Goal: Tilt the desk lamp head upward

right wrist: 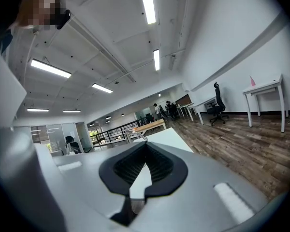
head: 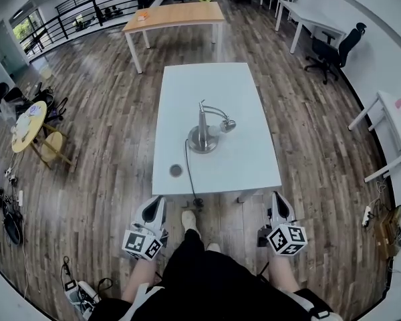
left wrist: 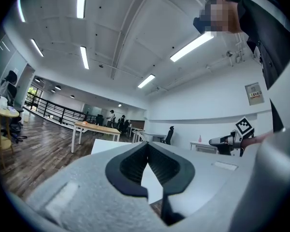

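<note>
1. Seen from the head, a person stands at the near end of a long white table (head: 217,92) on a dark wood floor (head: 107,126), with a claw tool in each hand
2. The desk lamp (head: 204,129) stands near the middle of the table; its round metal base (head: 202,142) sits flat, a slim stem rises from it, and a thin curved arm bends over to the right
3. The lamp head (head: 228,125) hangs at the end of that arm, low and close to the tabletop, just right of the base
4. A dark cord (head: 186,169) runs from the base towards the near table edge; a small round dark disc (head: 176,170) lies on the table just left of it
5. The left gripper (head: 154,202) is held below the near left corner of the table, well apart from the lamp; in the left gripper view its jaws (left wrist: 147,145) are closed tip to tip with nothing between them
6. The right gripper (head: 276,198) is held below the near right corner, also well apart from the lamp; in the right gripper view its jaws (right wrist: 146,147) are closed together and empty
7. Both claws point towards the table; neither touches it
8. Beyond stands a wooden table (head: 177,15); a black office chair (head: 334,49) is at the far right; a round yellow table (head: 28,126) is at the left
</note>
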The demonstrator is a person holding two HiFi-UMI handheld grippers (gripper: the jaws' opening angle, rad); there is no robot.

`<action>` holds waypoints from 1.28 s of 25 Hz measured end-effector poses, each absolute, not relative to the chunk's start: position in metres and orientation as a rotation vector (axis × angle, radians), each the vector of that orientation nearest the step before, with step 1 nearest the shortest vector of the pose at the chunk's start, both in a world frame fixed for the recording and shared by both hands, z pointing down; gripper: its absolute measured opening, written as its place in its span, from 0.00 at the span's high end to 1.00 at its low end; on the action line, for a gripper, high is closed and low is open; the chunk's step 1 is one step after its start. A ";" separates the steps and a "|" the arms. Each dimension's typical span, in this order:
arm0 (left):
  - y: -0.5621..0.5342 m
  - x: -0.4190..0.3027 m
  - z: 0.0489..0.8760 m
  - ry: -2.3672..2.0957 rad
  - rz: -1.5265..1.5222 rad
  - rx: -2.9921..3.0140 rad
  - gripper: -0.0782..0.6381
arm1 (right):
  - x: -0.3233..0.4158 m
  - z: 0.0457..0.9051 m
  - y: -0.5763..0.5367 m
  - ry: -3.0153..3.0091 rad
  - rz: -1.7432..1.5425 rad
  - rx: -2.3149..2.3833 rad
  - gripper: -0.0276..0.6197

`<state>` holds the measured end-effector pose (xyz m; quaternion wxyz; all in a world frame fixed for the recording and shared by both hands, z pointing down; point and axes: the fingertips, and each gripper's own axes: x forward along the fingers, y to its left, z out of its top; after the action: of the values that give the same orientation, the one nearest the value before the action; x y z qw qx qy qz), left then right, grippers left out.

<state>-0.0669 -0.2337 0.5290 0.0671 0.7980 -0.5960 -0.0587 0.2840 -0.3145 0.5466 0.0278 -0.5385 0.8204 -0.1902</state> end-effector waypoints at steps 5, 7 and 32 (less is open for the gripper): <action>-0.272 -0.076 0.539 -1.775 -0.162 2.423 0.89 | 0.271 0.542 -0.346 2.562 -0.530 -1.685 0.95; -0.293 -0.082 0.542 -1.756 -0.164 2.435 0.89 | 0.269 0.541 -0.362 2.544 -0.519 -1.708 0.95; -0.468 -0.122 0.574 -1.489 -0.098 2.568 0.89 | 0.144 0.549 -0.509 2.598 -0.634 -1.567 0.95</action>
<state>-0.1217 -0.4685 0.5735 0.0853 0.8614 -0.4995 -0.0329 0.1443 -0.5087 0.5490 0.0209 -0.5054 0.8381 -0.2044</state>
